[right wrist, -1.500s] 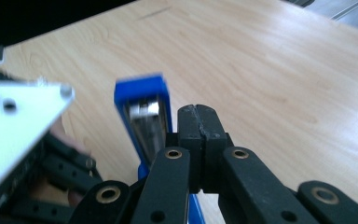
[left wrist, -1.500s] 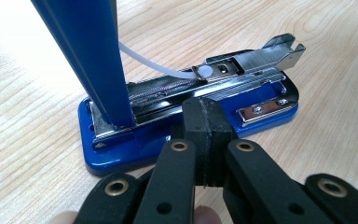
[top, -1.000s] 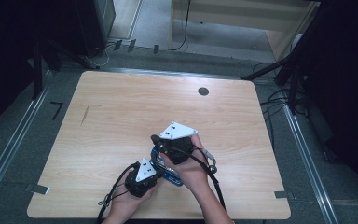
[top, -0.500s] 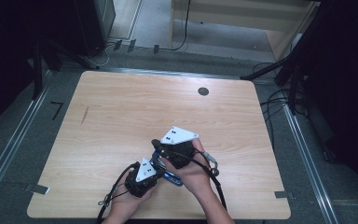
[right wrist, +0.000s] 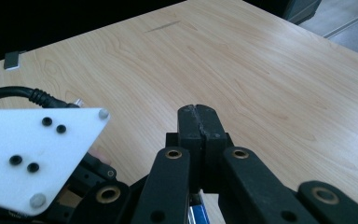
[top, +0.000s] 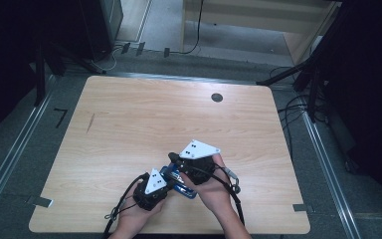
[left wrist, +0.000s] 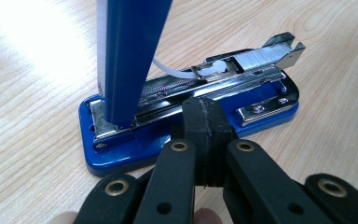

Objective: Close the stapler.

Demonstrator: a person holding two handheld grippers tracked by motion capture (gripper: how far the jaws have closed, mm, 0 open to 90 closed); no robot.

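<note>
A blue stapler (top: 181, 182) lies open on the wooden table (top: 129, 129) near the front edge. In the left gripper view its blue base (left wrist: 121, 149) lies flat, the blue lid (left wrist: 133, 56) stands upright, and the metal staple channel (left wrist: 256, 53) is bare. My left gripper (left wrist: 204, 112) is shut, with its tips over the near edge of the base and nothing between the jaws. My right gripper (right wrist: 198, 116) is also shut. It sits just above the stapler (right wrist: 196, 212), and its jaws are pressed together. In the high view, the left gripper (top: 165, 183) and the right gripper (top: 175, 160) meet at the stapler.
A round dark grommet (top: 217, 97) sits near the table's far edge and a thin dark mark (top: 90, 123) at far left. The left gripper's white plate (right wrist: 32, 158) shows close beside the right jaws. Cables trail off the front edge.
The right gripper has drifted slightly toward the person. The left gripper and the stapler have stayed where they were.
</note>
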